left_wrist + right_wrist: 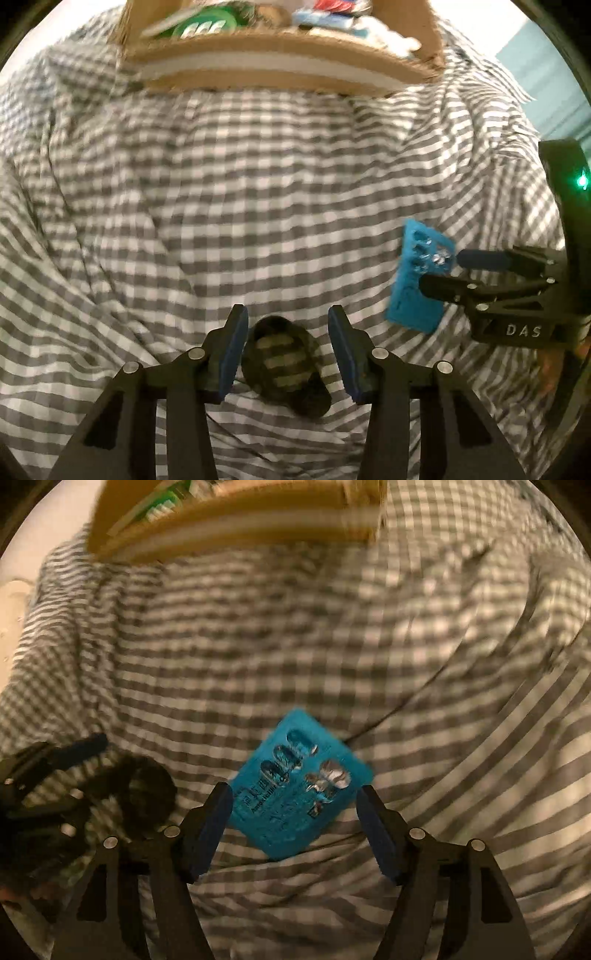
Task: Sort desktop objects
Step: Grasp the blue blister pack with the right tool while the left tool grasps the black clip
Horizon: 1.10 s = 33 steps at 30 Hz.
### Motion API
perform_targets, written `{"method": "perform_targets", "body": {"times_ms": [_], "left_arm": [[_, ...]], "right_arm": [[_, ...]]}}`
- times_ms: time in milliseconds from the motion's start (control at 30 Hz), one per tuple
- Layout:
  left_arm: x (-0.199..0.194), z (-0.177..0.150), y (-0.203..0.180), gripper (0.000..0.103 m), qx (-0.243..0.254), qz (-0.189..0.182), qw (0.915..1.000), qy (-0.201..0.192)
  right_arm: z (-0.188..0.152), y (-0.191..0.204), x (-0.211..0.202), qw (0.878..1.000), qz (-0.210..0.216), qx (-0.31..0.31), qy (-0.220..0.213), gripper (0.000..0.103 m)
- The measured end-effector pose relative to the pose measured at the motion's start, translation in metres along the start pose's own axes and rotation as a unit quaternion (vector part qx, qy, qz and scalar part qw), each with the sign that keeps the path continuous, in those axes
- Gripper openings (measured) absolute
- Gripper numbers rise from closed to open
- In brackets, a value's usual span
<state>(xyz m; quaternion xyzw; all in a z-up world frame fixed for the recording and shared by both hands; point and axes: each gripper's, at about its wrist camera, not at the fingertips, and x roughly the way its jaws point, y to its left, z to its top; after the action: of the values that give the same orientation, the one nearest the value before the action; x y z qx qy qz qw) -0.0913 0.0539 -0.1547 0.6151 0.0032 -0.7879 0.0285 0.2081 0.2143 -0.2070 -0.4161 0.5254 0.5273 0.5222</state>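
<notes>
Pick-up step, both sides. I see left gripper jaws apart astride dark hair tie; right gripper jaws apart flanking blue blister pack on checked cloth. Next: close, lift, carry to far cardboard box.

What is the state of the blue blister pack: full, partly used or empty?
Partly used. In the right wrist view the blue blister pack shows torn silver foil over some pockets, while other pockets look intact. How many remain is too blurred to tell.

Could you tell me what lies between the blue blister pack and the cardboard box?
Only bare checked cloth lies between blister pack and cardboard box; both wrist views show it.
</notes>
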Motion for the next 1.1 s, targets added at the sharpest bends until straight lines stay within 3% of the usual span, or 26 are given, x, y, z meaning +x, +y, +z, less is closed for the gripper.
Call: {"method": "perform_targets", "body": {"times_ms": [133, 167, 200, 333, 400, 567, 633, 667, 700, 733, 767, 800, 900, 933, 1000, 1033, 1100], "left_arm": [[0.006, -0.008, -0.007, 0.050, 0.015, 0.011, 0.9995, 0.027], [0.005, -0.008, -0.006, 0.059, 0.017, 0.016, 0.9994, 0.027], [0.005, -0.009, -0.006, 0.069, 0.017, 0.020, 0.9993, 0.027], [0.006, -0.012, 0.000, 0.073, 0.000, 0.023, 0.9991, 0.035], [0.012, -0.017, 0.003, 0.081, -0.001, 0.039, 0.9978, 0.054], [0.039, -0.027, -0.003, 0.081, -0.001, 0.044, 0.9945, 0.095], [0.038, -0.028, -0.005, 0.068, 0.004, 0.037, 0.9953, 0.089], [0.036, -0.028, -0.006, 0.060, 0.003, 0.028, 0.9957, 0.088], [0.035, -0.029, -0.006, 0.060, 0.003, 0.025, 0.9959, 0.087], [0.033, -0.029, -0.007, 0.060, 0.003, 0.025, 0.9962, 0.083], [0.031, -0.030, -0.006, 0.060, 0.004, 0.023, 0.9963, 0.082], [0.030, -0.029, -0.004, 0.060, 0.002, 0.022, 0.9964, 0.082], [0.023, -0.027, 0.004, 0.060, -0.007, 0.021, 0.9968, 0.077], [0.020, -0.027, 0.009, 0.060, -0.010, 0.022, 0.9969, 0.075], [0.018, -0.027, 0.011, 0.060, -0.012, 0.022, 0.9968, 0.076], [0.018, -0.028, 0.015, 0.060, -0.013, 0.024, 0.9966, 0.078], [0.020, -0.028, 0.015, 0.060, -0.012, 0.028, 0.9963, 0.081]], "right_arm": [[0.001, 0.001, 0.010, 1.000, -0.001, 0.025, -0.004, 0.086], [0.002, 0.000, 0.012, 0.999, 0.011, 0.037, -0.011, 0.089], [0.003, -0.002, 0.014, 0.999, 0.020, 0.044, -0.013, 0.089], [0.008, -0.005, 0.034, 0.998, 0.016, 0.064, 0.007, 0.090], [0.006, -0.003, 0.042, 0.999, 0.001, 0.050, 0.018, 0.091], [-0.004, 0.001, 0.034, 0.999, -0.001, 0.026, 0.026, 0.090], [-0.007, -0.001, 0.026, 0.999, 0.012, 0.031, 0.029, 0.090], [-0.009, -0.002, 0.023, 0.999, 0.019, 0.030, 0.031, 0.088], [-0.010, -0.003, 0.021, 0.999, 0.024, 0.028, 0.031, 0.086], [-0.012, -0.004, 0.019, 0.999, 0.027, 0.029, 0.029, 0.074], [-0.011, -0.009, 0.016, 0.999, 0.023, 0.032, 0.025, 0.055], [-0.010, -0.014, 0.013, 0.999, 0.015, 0.040, 0.018, 0.050], [-0.008, -0.024, 0.012, 0.998, 0.032, 0.053, 0.021, 0.050], [-0.009, -0.024, 0.012, 0.998, 0.032, 0.052, 0.023, 0.050], [-0.009, -0.022, 0.012, 0.998, 0.036, 0.052, 0.020, 0.064], [-0.010, -0.021, 0.011, 0.997, 0.054, 0.058, 0.014, 0.076], [-0.010, -0.018, 0.009, 0.995, 0.071, 0.065, 0.005, 0.081]]}}
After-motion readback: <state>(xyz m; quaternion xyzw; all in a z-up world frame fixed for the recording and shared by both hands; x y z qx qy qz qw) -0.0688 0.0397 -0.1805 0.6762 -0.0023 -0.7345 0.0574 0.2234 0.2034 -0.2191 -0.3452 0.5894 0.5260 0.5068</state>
